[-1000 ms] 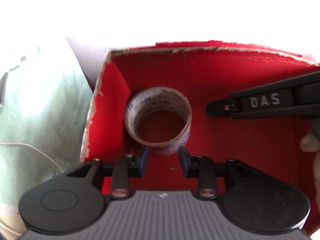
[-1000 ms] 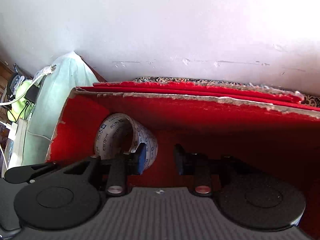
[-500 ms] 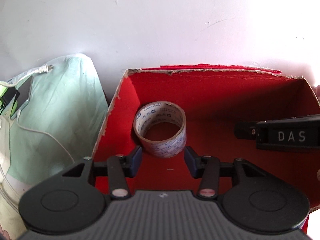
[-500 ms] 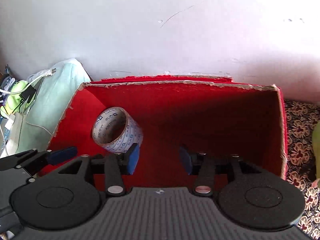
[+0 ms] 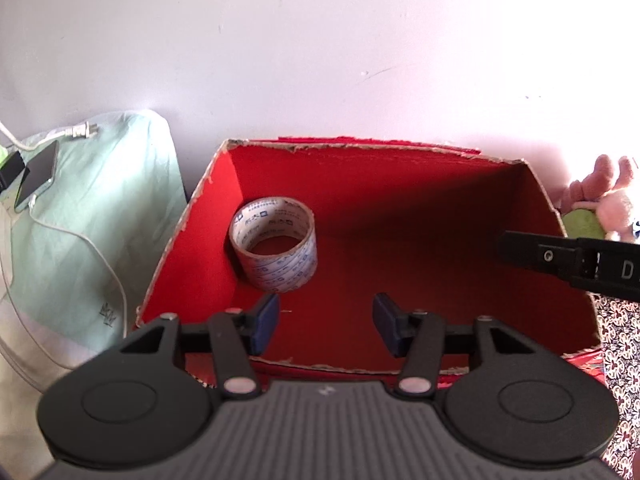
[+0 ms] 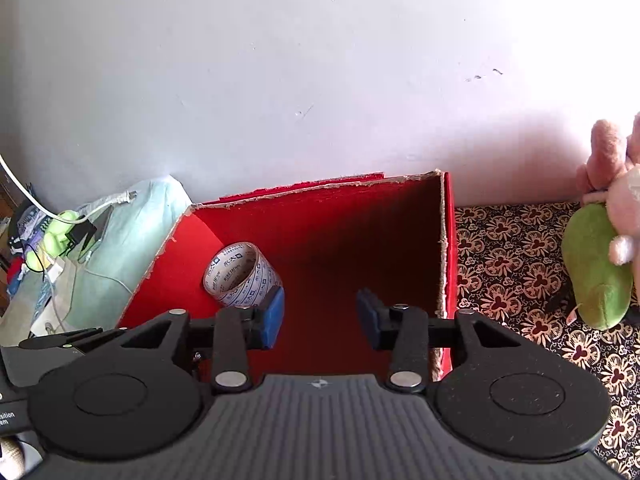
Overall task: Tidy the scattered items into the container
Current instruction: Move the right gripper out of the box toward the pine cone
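A roll of printed clear tape [image 5: 275, 245] lies in the left part of a red cardboard box [image 5: 400, 152] standing against the wall. It also shows in the right wrist view [image 6: 240, 276], inside the same box [image 6: 446, 240]. My left gripper [image 5: 326, 322] is open and empty above the box's near edge. My right gripper [image 6: 320, 316] is open and empty above the box; its black arm [image 5: 568, 256] reaches in from the right in the left wrist view. A pink and green plush toy [image 6: 600, 264] lies on the patterned cloth right of the box.
A pale green pillow [image 5: 92, 216] with a phone [image 5: 36, 180] and white cable [image 5: 80, 132] lies left of the box. A white wall [image 6: 320, 80] rises behind. Patterned cloth [image 6: 512, 264] covers the surface to the right. Clutter [image 6: 52, 236] sits far left.
Both grippers have risen and pulled back out of the box, opening a little wider. The tape roll stays in the box. The plush toy has come into view at right.
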